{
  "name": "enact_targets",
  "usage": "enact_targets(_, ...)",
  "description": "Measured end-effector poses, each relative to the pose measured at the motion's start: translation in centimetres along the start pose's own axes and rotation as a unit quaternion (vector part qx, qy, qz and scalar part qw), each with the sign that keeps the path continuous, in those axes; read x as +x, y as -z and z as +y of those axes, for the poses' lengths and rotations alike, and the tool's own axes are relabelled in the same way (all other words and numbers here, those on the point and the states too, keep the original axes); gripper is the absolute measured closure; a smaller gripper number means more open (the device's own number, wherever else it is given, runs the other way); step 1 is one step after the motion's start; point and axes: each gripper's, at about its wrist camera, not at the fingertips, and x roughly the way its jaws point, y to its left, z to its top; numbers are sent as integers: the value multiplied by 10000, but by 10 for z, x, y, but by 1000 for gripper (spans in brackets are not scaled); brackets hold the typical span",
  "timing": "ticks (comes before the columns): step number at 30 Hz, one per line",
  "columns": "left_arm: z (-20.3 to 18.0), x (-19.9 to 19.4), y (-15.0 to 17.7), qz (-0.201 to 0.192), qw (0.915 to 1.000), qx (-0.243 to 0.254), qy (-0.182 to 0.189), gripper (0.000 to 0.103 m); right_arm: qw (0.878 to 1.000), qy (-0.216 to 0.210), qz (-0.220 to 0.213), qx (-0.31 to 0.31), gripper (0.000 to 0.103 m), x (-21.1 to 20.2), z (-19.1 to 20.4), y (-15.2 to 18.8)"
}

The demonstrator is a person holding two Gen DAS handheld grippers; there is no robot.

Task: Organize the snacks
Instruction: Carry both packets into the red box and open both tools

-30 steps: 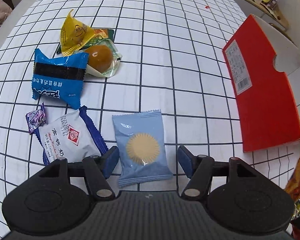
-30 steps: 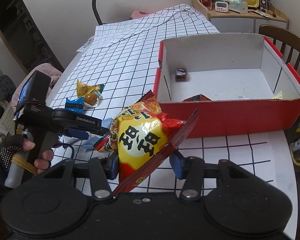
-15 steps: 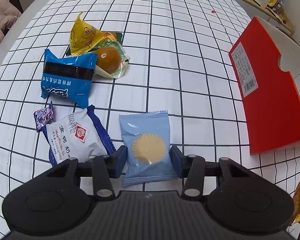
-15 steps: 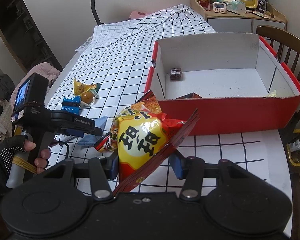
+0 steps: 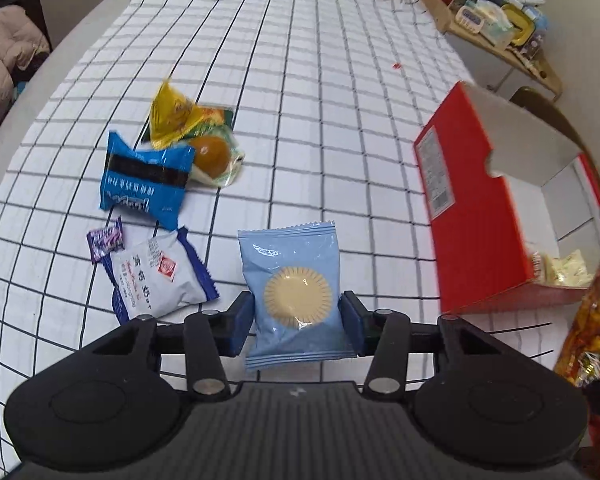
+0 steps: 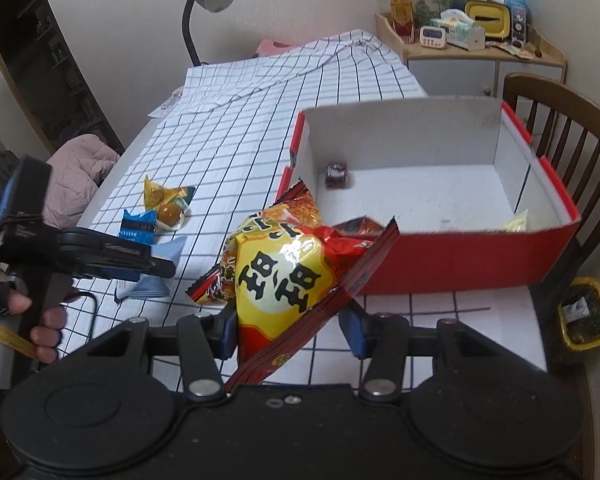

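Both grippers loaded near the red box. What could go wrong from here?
1. The left gripper pinches the light blue cookie packet by its side edges only; the slick film could slip out on the way.
2. The right gripper holds the yellow chip bag crumpled and tilted; it may snag the near wall of the red box.

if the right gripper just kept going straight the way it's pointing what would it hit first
Likely the red box: its near wall lies dead ahead, past the chip bag the right gripper holds. Depth is unclear, so the bag might clear the rim and pass over the box floor instead.
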Motion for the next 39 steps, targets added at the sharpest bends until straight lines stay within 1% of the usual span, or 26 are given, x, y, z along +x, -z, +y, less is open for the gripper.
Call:
enact_targets(6, -27, -35, -6, -331, 9992, 192, 152, 56, 9999, 36, -149, -42, 54, -11, -15, -13)
enact_targets(12, -60, -58, -14, -563, 9972, 375, 312, 56, 9994, 98, -321, -65, 54, -23, -35, -29)
enact_targets(18, -103, -71, -22, -773, 9941, 664, 363, 56, 9987, 178, -461, -80, 54, -29, -57, -44)
enact_targets(23, -144, -76, -28, -916, 9898, 998, 438, 56, 9981, 273, -547, -59, 54, -34, -76, -52)
enact_targets(26, -169, -75, -31, -944, 9869, 1215, 477, 56, 9977, 350, -577, -16, 54, -35, -88, -56)
enact_targets(31, -202, -62, -39, -901, 9841, 1441, 510, 56, 9971, 537, -535, 79, 54, -29, -109, -67)
enact_targets(36, -226, -38, -47, -775, 9817, 1674, 464, 56, 9968, 697, -363, 132, 54, -7, -125, -78)
enact_targets(37, -229, -31, -50, -754, 9822, 1675, 399, 56, 9966, 735, -342, 125, 54, -2, -127, -79)
enact_targets(39, -233, -19, -54, -634, 9833, 1656, 404, 56, 9963, 800, -279, 144, 54, 10, -131, -83)
